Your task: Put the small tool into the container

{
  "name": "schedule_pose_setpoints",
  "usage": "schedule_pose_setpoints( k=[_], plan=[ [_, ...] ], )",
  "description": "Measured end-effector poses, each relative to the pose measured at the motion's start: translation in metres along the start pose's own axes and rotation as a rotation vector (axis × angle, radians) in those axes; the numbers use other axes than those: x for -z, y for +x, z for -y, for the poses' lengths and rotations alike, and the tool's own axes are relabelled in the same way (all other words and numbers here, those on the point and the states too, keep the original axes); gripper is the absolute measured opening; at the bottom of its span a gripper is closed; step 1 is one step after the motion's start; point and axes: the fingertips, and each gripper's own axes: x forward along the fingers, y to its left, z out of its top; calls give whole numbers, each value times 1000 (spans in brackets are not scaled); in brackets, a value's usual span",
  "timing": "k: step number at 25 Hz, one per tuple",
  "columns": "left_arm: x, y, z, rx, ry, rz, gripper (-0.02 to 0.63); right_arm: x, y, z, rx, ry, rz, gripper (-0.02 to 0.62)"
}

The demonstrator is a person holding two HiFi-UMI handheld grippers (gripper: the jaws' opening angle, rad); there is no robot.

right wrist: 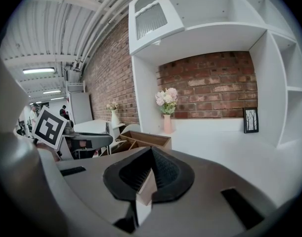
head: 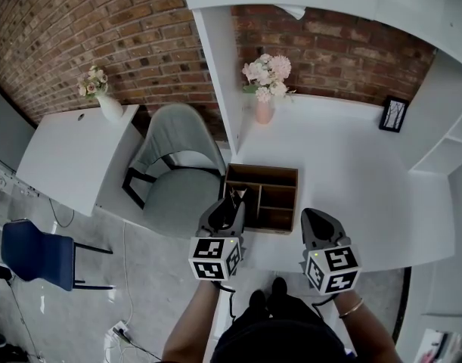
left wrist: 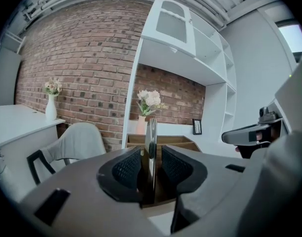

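Note:
A wooden container (head: 262, 174) with several open compartments sits at the near left edge of the white desk (head: 344, 172). My left gripper (head: 232, 205) hovers at the container's near left corner, shut on the small tool (left wrist: 151, 143), a thin flat metal piece standing upright between the pads. In the left gripper view the container (left wrist: 165, 140) lies just beyond the tool's tip. My right gripper (head: 316, 218) hangs over the desk's front edge, right of the container, jaws shut with nothing between them. The right gripper view shows its closed jaws (right wrist: 148, 174) and the container (right wrist: 143, 139) off to the left.
A pink vase of flowers (head: 265, 89) stands at the back of the desk and a small framed picture (head: 394, 115) at the back right. A grey chair (head: 176, 169) is left of the desk, with a white side table (head: 64, 153) and vase (head: 108, 104) beyond. Shelves rise above.

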Motion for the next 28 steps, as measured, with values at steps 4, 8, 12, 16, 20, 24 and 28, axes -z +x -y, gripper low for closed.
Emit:
schedule_pose_setpoints(
  k=[4,8,12,16,20,24,28],
  plan=[
    [11,-12,0,-14,-22,-23,115,2,-4,-5,-7,-3,0,3],
    [19,-29,-4,-62,-32,-33,115,6,-8,-14,-21,-9,-2,3],
    [22,-47,-3,-89,-32,-31,106,11,-14,-22,-32,-21,-3,3],
    [19,-63,0,-92,-25,-15,97,11,-21,-31,-49,-33,11,3],
    [15,-77,6,-95,-12,1,70,12,-29,-39,-64,-42,25,3],
    [11,-91,12,-97,-10,16,46,13,-37,-46,-70,-50,33,3],
    [11,-103,15,-99,-8,24,28,13,-47,-51,-74,-55,44,3]
  ],
)
